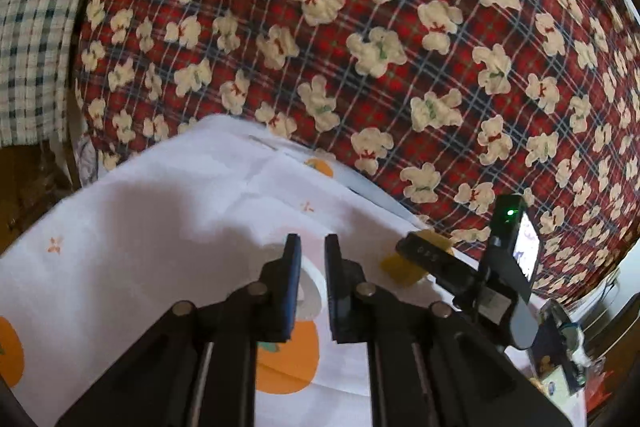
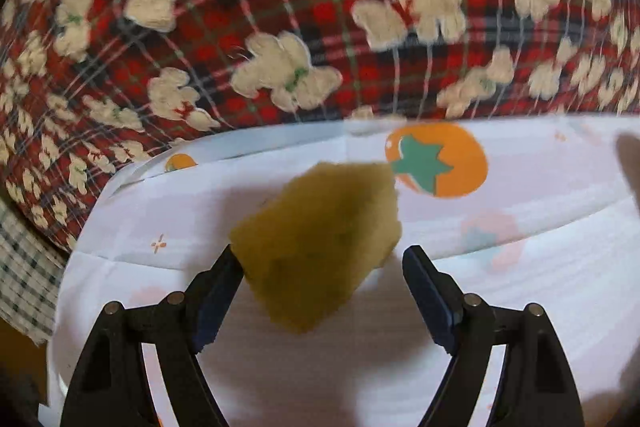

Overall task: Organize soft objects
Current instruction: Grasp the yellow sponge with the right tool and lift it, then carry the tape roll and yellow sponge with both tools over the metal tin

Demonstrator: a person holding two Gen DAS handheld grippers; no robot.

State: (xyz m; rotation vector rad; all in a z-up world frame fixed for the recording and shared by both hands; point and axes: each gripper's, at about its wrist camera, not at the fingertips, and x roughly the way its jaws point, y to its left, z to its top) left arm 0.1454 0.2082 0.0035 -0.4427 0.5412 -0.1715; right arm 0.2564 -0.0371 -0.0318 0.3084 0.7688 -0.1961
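**Sponge between my right jaws, left jaws closed and empty**

My right gripper [image 2: 322,269] stands wide, with the yellow sponge [image 2: 316,247] tilted between the jaws: its left corner touches the left finger [image 2: 218,291], while the right finger stands clear of it, so I can't call it gripped. My left gripper [image 1: 313,287] has its jaws drawn in as far as they go, with nothing between them. From the left view the right gripper's body [image 1: 472,267] sits just to the right, yellow showing beneath it. Under both lies a white cloth [image 1: 160,219] printed with orange fruit. Farther out, a red plaid blanket [image 1: 360,27] with cream bears fills the background, and a blue checked fabric [image 1: 32,47] sits at far left.
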